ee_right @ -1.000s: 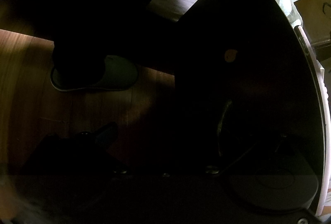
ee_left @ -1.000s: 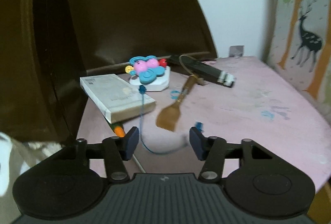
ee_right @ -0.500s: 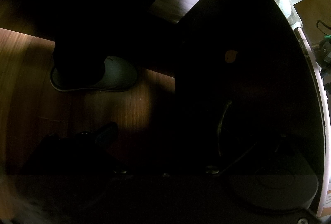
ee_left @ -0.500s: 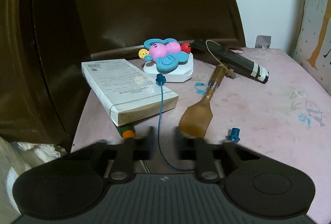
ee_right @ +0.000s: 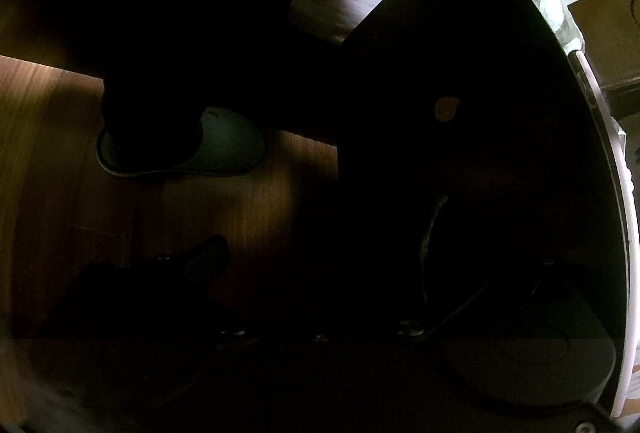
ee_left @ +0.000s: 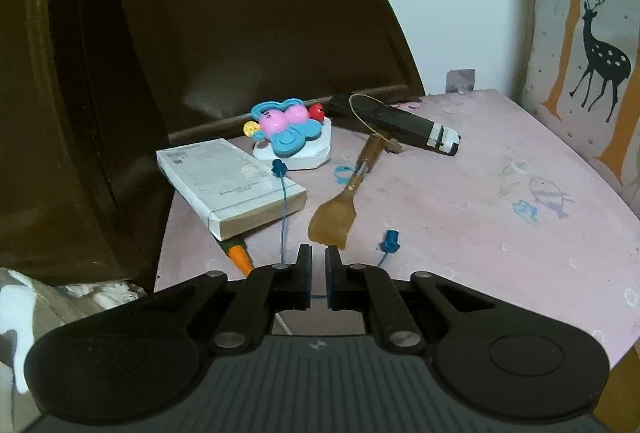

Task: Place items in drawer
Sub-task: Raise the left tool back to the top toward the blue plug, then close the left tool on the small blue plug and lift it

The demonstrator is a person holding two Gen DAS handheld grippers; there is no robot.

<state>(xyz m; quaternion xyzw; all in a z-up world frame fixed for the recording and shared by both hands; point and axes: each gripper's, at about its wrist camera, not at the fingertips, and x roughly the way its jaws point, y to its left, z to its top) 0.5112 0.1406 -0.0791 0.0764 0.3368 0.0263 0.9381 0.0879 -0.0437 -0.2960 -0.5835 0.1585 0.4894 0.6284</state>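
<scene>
Change: since a second ago the left gripper (ee_left: 318,261) has gone from jaws wide apart to pinched on the blue cord (ee_left: 283,211).
Left claw: clamped on the cord's middle, so both blue plugs (one on the box (ee_left: 230,181), one on the table (ee_left: 480,201)) trail free.
Right claw: right gripper (ee_right: 320,273) sits in deep shadow by a dark cabinet front; I cannot tell its state.
Other items: brush (ee_left: 344,205), toy (ee_left: 290,133), black bar (ee_left: 400,123) and orange pen (ee_left: 239,254) lie on the pink table, waiting.
Drawer: not identifiable in either view.
Judgement: a mid-cord pinch probably lets the cord lift clear without dragging the box.
</scene>
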